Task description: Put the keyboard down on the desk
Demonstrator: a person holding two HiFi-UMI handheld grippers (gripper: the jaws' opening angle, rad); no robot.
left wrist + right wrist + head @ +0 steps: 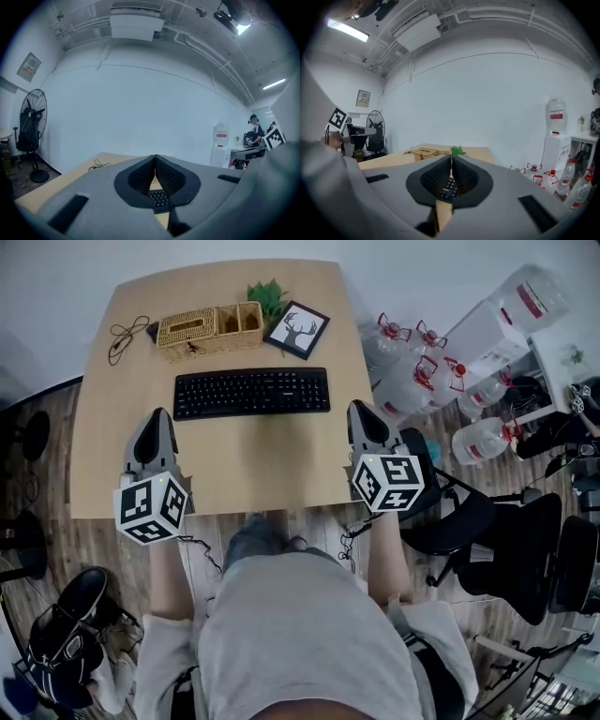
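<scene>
A black keyboard lies flat on the wooden desk, in the desk's middle. My left gripper hovers near the front left of the desk, a short way off the keyboard's left end, jaws shut and empty. My right gripper is at the desk's right edge, just right of the keyboard's right end, also shut and empty. A strip of keyboard keys shows past the shut tips in the left gripper view, and keys show likewise in the right gripper view.
Behind the keyboard stand a wicker tissue box and basket, a green plant and a framed deer picture. A black cable lies at the back left. Water bottles and black chairs crowd the floor to the right.
</scene>
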